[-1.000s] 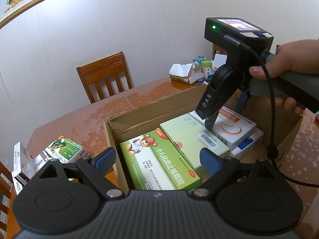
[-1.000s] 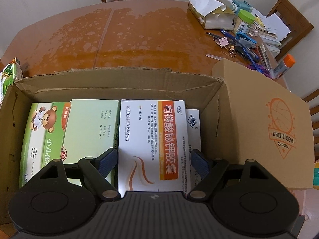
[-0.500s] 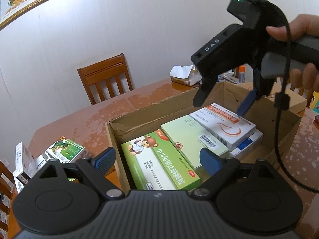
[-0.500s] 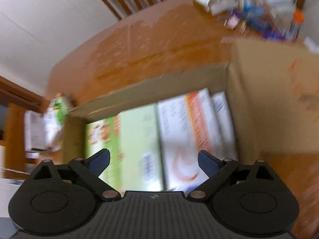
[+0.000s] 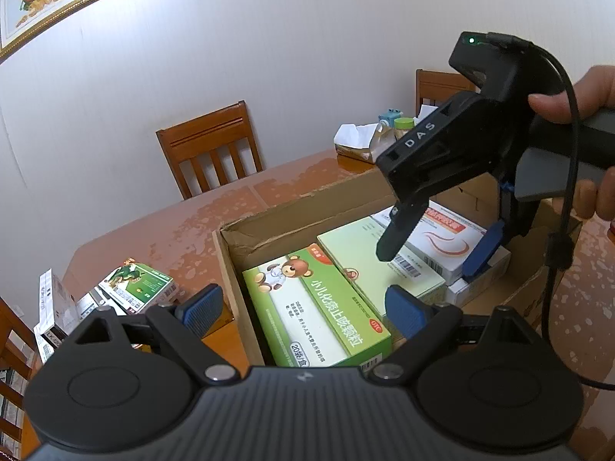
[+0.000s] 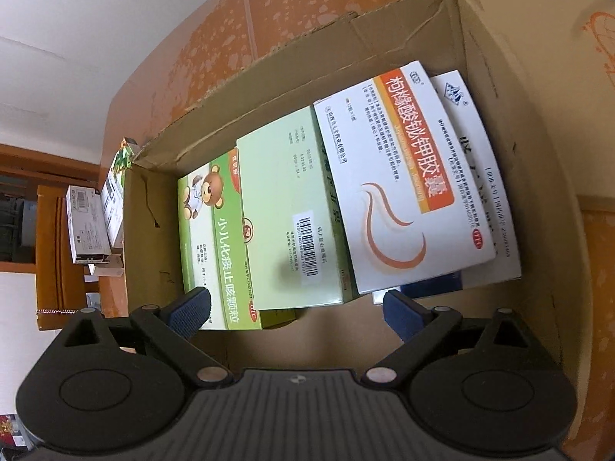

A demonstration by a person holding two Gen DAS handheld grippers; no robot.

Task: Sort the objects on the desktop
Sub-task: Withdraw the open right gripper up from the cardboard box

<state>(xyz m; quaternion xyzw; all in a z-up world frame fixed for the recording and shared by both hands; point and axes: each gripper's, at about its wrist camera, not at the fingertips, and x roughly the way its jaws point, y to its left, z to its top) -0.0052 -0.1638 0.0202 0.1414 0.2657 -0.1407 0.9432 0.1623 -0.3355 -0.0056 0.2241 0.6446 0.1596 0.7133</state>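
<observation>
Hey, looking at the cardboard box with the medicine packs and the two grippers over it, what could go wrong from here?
1. The white and orange pack lies tilted across the pale green pack and a white pack, so a nudge might slide it.
2. The right gripper hangs open just above those packs, and its black cable dangles by the box wall, where it might snag.
3. The packs left on the table sit near its edge and could get knocked off.
</observation>
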